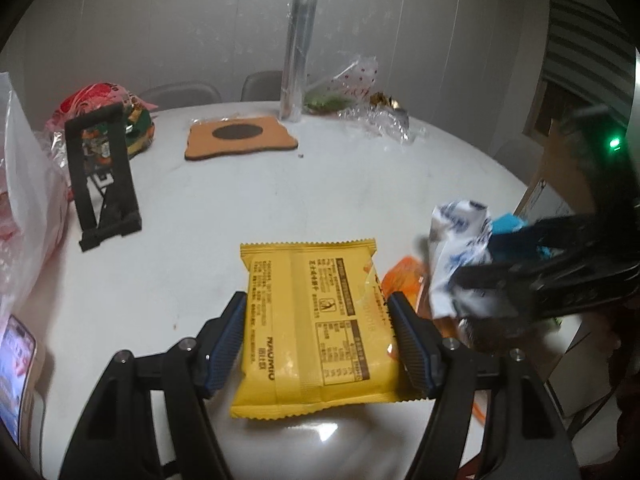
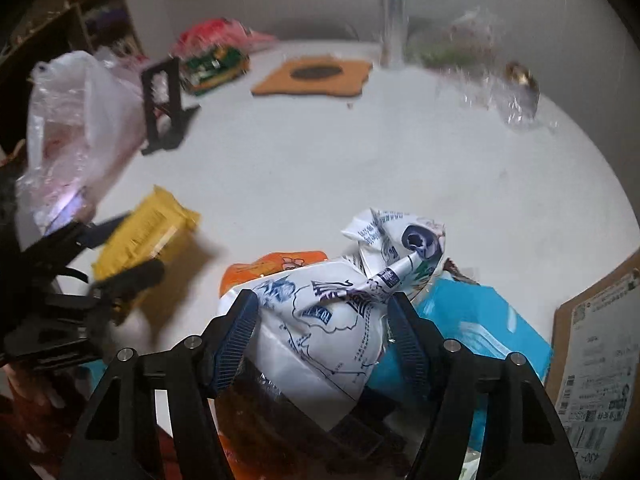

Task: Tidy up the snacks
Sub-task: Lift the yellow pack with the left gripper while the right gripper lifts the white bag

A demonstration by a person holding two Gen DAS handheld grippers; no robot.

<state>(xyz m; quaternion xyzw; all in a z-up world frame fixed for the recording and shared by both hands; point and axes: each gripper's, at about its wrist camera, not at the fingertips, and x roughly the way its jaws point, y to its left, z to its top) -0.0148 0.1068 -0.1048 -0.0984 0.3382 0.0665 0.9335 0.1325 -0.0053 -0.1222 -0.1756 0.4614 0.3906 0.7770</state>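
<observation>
Both claws grip: left claw (image 1: 318, 338) pinches the yellow packet (image 1: 314, 328), right claw (image 2: 322, 332) the white bag (image 2: 320, 316).

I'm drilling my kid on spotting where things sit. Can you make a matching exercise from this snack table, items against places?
Items:
1. yellow snack packet
2. white and blue printed bag
3. orange mat
4. black phone stand

Places:
A. flat on the table, near the silvery roll
B. in the right gripper
C. upright beside the white plastic bag
D. in the left gripper

Pairs: 1-D, 2-B, 3-A, 4-C
</observation>
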